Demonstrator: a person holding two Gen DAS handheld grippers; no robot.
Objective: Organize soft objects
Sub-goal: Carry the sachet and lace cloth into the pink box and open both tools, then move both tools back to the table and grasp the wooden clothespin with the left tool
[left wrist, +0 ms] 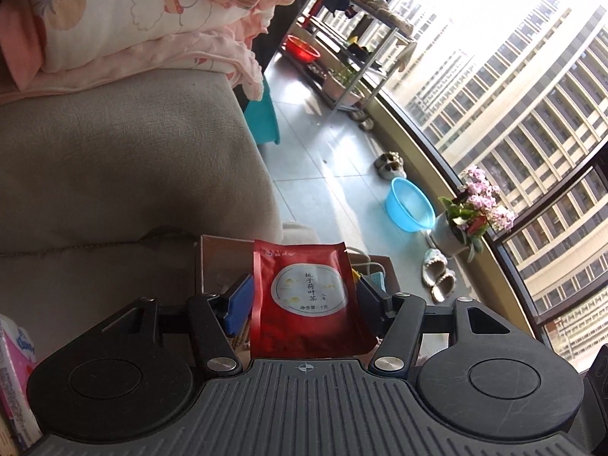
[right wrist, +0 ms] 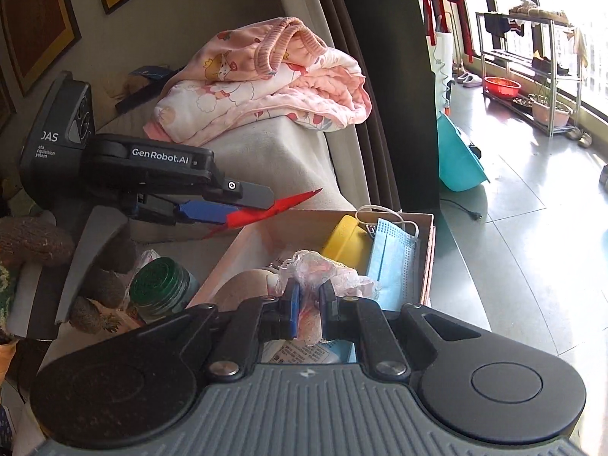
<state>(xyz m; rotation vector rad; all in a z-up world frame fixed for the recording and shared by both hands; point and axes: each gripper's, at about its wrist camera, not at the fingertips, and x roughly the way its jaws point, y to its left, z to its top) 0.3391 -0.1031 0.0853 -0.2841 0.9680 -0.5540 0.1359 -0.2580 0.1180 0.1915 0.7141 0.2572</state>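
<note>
A red tea packet (left wrist: 304, 296) lies flat between the blue pads of my left gripper (left wrist: 304, 285), which touch its two side edges. From the right wrist view, the left gripper (right wrist: 258, 201) holds the packet (right wrist: 288, 205) in the air, tilted, above the far left rim of a cardboard box (right wrist: 427, 258). My right gripper (right wrist: 309, 304) is shut on a crumpled clear plastic bag (right wrist: 323, 269) over the box's near end. Inside the box lie a yellow container (right wrist: 344, 241) and a blue face mask (right wrist: 391, 262).
A grey sofa (left wrist: 114, 171) carries a pile of pink bedding (right wrist: 266, 91). A green jar (right wrist: 159, 288) and a brown knitted toy (right wrist: 30, 243) sit left of the box. On the tiled floor are a blue basin (left wrist: 410, 205), a flower pot (left wrist: 456, 235) and slippers (left wrist: 437, 273).
</note>
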